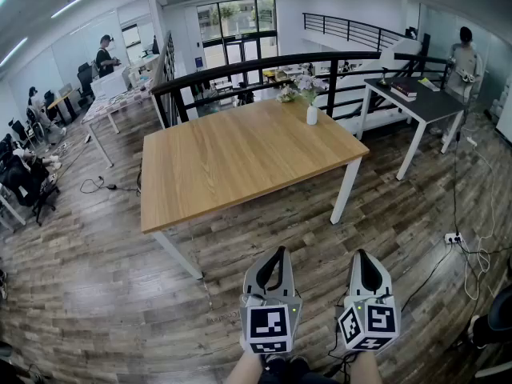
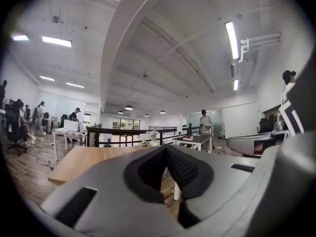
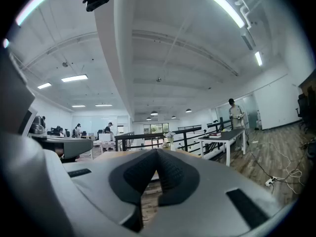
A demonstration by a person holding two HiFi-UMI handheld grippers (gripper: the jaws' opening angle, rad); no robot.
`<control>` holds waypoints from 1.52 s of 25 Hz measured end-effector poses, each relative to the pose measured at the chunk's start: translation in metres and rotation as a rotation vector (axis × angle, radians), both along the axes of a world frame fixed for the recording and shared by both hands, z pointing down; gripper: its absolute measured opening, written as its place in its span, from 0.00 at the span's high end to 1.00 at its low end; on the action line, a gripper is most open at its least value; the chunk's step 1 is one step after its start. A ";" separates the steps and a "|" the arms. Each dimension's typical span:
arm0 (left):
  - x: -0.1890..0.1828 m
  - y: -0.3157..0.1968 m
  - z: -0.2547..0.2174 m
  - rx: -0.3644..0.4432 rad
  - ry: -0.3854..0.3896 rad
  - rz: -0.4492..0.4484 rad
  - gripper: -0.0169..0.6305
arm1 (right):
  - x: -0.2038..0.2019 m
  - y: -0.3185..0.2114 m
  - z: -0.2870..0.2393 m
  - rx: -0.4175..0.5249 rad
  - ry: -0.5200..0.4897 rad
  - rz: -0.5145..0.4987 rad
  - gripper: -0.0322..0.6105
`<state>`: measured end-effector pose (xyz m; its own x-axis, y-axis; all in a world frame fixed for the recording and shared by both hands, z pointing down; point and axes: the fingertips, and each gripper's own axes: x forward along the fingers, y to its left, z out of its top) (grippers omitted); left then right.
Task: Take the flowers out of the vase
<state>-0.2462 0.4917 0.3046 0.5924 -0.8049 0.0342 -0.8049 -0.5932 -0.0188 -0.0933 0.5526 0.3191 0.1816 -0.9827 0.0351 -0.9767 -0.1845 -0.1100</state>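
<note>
Both closed and empty, the left gripper [image 1: 278,252] and right gripper [image 1: 364,255] hang well short of the table [image 1: 232,162]; reaching in unopened could topple the vase [image 1: 312,116] of flowers [image 1: 309,85].

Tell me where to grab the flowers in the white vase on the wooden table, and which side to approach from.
The flowers stand upright in the narrow white vase, so probably pinch the stems just above its mouth, below the blooms. Come in level from the near side of the table; the black railing stands behind.
</note>
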 end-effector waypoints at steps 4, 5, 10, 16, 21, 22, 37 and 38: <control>0.001 0.001 0.001 0.000 0.000 0.002 0.92 | -0.002 0.000 0.001 0.000 0.000 -0.001 0.94; 0.001 0.001 0.000 -0.001 0.000 0.002 0.92 | -0.002 0.000 0.000 -0.001 0.000 -0.001 0.94; 0.005 0.002 0.003 -0.007 0.000 0.007 0.92 | 0.001 0.001 0.003 -0.004 -0.003 0.002 0.94; 0.012 0.003 0.004 -0.014 -0.003 0.007 0.92 | 0.006 0.002 0.004 -0.002 -0.017 0.005 0.94; 0.022 0.001 0.005 -0.009 -0.006 0.002 0.92 | 0.017 0.001 0.004 0.005 -0.012 0.006 0.94; 0.024 0.001 0.005 -0.009 -0.007 0.001 0.92 | 0.020 0.000 0.005 0.008 -0.013 0.006 0.94; 0.052 -0.004 0.020 -0.017 -0.035 -0.027 0.92 | 0.049 -0.008 0.024 -0.008 -0.036 -0.027 0.94; 0.054 -0.006 0.020 -0.017 -0.037 -0.026 0.92 | 0.051 -0.009 0.026 -0.009 -0.040 -0.026 0.94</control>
<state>-0.1920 0.4860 0.3249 0.5696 -0.8190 0.0691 -0.8188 -0.5727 -0.0388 -0.0425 0.5431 0.3452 0.1541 -0.9868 0.0508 -0.9760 -0.1600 -0.1476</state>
